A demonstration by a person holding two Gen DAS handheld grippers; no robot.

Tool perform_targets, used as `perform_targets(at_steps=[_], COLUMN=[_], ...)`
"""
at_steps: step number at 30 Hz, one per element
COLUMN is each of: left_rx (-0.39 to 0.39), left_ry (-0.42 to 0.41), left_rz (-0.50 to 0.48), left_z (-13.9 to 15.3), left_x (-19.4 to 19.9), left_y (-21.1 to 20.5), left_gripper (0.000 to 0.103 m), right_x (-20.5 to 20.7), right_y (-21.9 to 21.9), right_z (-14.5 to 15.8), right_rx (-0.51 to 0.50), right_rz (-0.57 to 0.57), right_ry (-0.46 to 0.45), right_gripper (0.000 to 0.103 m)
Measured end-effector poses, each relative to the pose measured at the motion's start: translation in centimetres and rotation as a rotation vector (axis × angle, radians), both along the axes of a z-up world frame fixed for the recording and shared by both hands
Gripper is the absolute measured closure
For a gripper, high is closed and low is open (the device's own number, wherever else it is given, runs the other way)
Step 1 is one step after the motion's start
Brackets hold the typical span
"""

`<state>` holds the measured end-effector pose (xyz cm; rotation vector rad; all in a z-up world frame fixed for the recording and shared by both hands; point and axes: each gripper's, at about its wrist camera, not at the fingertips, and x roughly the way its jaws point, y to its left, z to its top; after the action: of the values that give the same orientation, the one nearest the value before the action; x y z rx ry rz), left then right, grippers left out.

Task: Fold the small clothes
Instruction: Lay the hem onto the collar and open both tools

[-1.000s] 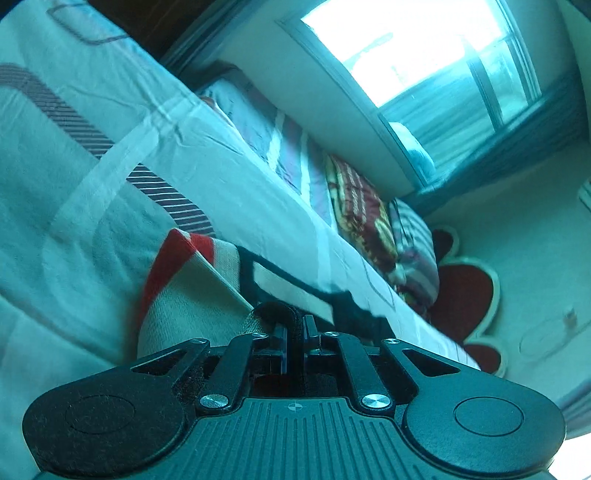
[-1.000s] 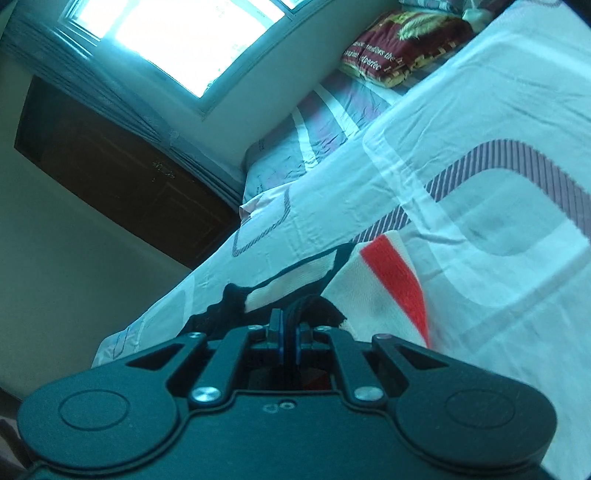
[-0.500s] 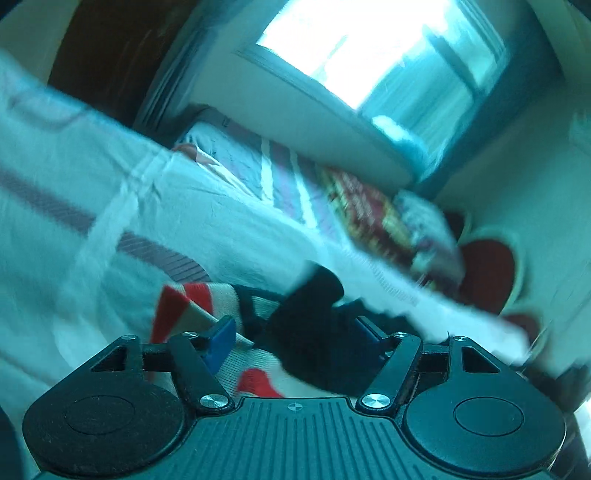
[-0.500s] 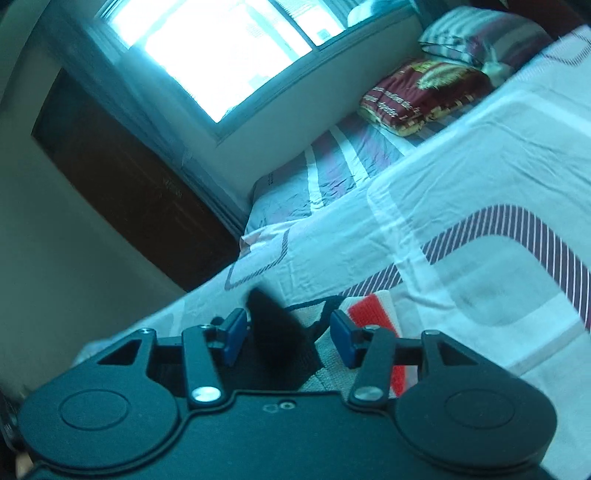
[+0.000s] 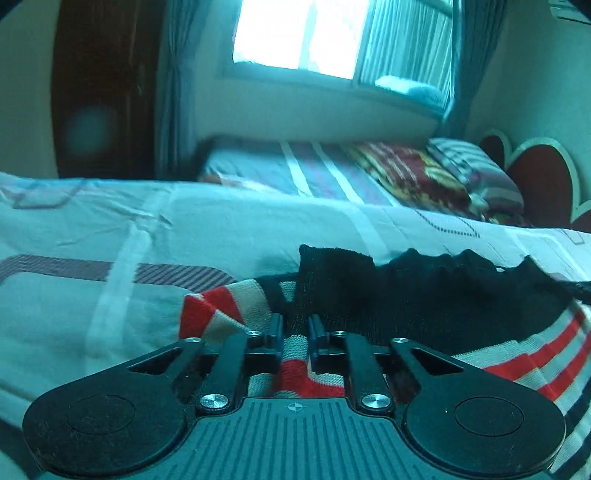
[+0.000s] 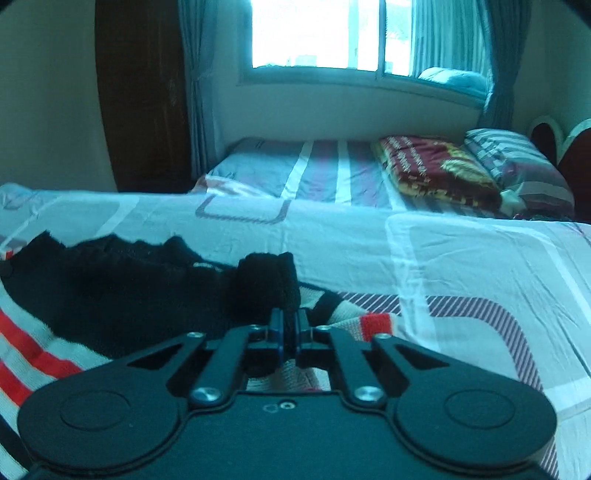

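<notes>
A small knit garment with red, cream and black stripes and a black band lies on the bed, in the left wrist view (image 5: pixel 436 295) and in the right wrist view (image 6: pixel 110 295). My left gripper (image 5: pixel 295 328) is at its left end, jaws nearly closed with a narrow gap, striped fabric showing between them. My right gripper (image 6: pixel 287 323) is at its right end, jaws almost together, right behind a raised black fold (image 6: pixel 266 284). Whether either grips the cloth is unclear.
The bed sheet (image 6: pixel 461 266) is pale with grey and striped bands. Folded blankets and pillows (image 6: pixel 436 166) lie at the far side under the window (image 6: pixel 332 33). A dark wardrobe (image 6: pixel 144 92) stands at the back left.
Both grippers opened and let the garment go half a second ago, then levelled out, narrowed again and now sit low at its two ends. The black band now lies folded over the stripes.
</notes>
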<state>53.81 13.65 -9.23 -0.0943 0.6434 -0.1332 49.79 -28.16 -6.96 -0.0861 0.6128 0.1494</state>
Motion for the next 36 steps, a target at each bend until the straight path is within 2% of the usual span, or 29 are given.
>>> perform_targets(at_steps=[3, 5, 8, 11, 12, 13, 15, 16, 17, 18, 23, 26, 28, 31, 34, 36], left_rx=[0.01, 0.021, 0.024, 0.016, 0.017, 0.026, 0.027, 0.02, 0.015, 0.012, 0.02, 0.029, 0.079, 0.145, 0.093, 0.088], left_ry=[-0.036, -0.012, -0.007, -0.004, -0.002, -0.003, -0.05, -0.109, -0.146, -0.147, -0.1, -0.043, -0.012, -0.018, -0.01, -0.013], left_rz=[0.024, 0.028, 0.036, 0.046, 0.049, 0.061, 0.099, 0.091, 0.071, 0.053, -0.157, -0.249, -0.247, -0.174, -0.096, -0.07], left_z=[0.2, -0.3, -0.5, -0.5, -0.4, -0.3, 1.2, 2.2, 3.0, 3.4, 2.7, 1.5, 0.5, -0.3, -0.6, -0.6], left_x=[-1.1, -0.9, -0.5, -0.6, -0.6, -0.7, -2.3, -3.7, -4.9, -5.4, -4.5, -4.5, -4.6, -5.4, -6.3, -7.0], left_y=[0.2, 0.2, 0.3, 0.5, 0.5, 0.4, 0.6, 0.6, 0.1, -0.8, -8.9, -12.3, -12.7, -10.1, -4.4, -2.0], left_gripper=[0.093, 0.093, 0.092, 0.086, 0.076, 0.055, 0.041, 0.04, 0.038, 0.037, 0.037, 0.037, 0.029, 0.018, 0.017, 0.018], right_x=[-0.2, 0.3, 0.4, 0.5, 0.2, -0.5, -2.4, -3.5, -4.5, -5.3, -5.6, -5.7, -5.6, -5.3, -5.6, -6.2], right_y=[-1.0, -1.2, -0.6, -0.5, -0.4, -0.3, 0.1, 0.4, 0.8, 1.7, 8.8, 11.6, 12.1, 8.9, 3.1, -0.7], right_z=[0.0, -0.9, -1.4, -1.2, -0.9, -0.4, 0.8, 1.3, 1.7, 1.7, 0.3, -0.3, -0.7, -0.4, -0.5, -0.8], right_rx=[-0.02, -0.041, -0.088, -0.096, -0.107, -0.125, -0.14, -0.122, -0.086, -0.066, -0.056, -0.085, -0.135, -0.142, -0.152, -0.082], right_rz=[-0.027, -0.049, -0.056, -0.061, -0.067, -0.07, -0.044, -0.024, 0.005, 0.046, 0.199, 0.312, 0.334, 0.238, 0.08, 0.039], right_ry=[-0.017, 0.032, 0.022, 0.029, 0.022, 0.0, -0.044, -0.053, -0.056, -0.055, -0.009, 0.013, 0.036, 0.034, 0.039, 0.053], right_gripper=[0.097, 0.097, 0.097, 0.094, 0.086, 0.077, 0.079, 0.079, 0.079, 0.08, 0.079, 0.079, 0.08, 0.08, 0.081, 0.083])
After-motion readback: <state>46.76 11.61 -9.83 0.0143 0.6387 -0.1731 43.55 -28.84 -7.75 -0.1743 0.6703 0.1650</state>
